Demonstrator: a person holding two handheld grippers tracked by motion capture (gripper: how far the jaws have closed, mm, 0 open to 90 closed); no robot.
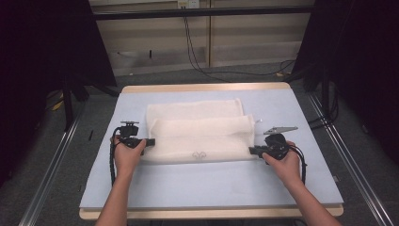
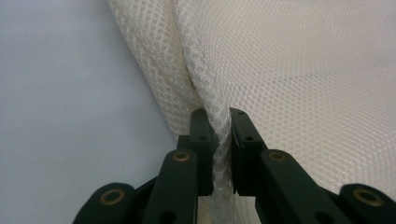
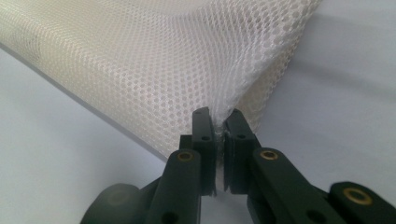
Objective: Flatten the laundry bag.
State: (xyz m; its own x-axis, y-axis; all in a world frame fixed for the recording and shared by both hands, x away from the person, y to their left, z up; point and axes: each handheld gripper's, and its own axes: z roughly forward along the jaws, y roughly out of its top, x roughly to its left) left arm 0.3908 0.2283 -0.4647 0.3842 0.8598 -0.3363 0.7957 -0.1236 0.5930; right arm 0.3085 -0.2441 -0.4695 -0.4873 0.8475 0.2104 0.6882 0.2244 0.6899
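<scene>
A cream honeycomb-mesh cloth [image 1: 197, 134] lies folded mid-tabletop [image 1: 211, 183]. The left gripper [image 1: 149, 141] and right gripper [image 1: 251, 150] each pinch its end edges, jaws nearly closed on the fabric.

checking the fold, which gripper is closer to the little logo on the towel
Right. The right gripper pinches the towel at its right end, nearer the logo; the left gripper clamps the left end, farther off.

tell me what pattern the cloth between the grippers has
Cream-white honeycomb mesh cloth, clearest in the left gripper view.
</scene>
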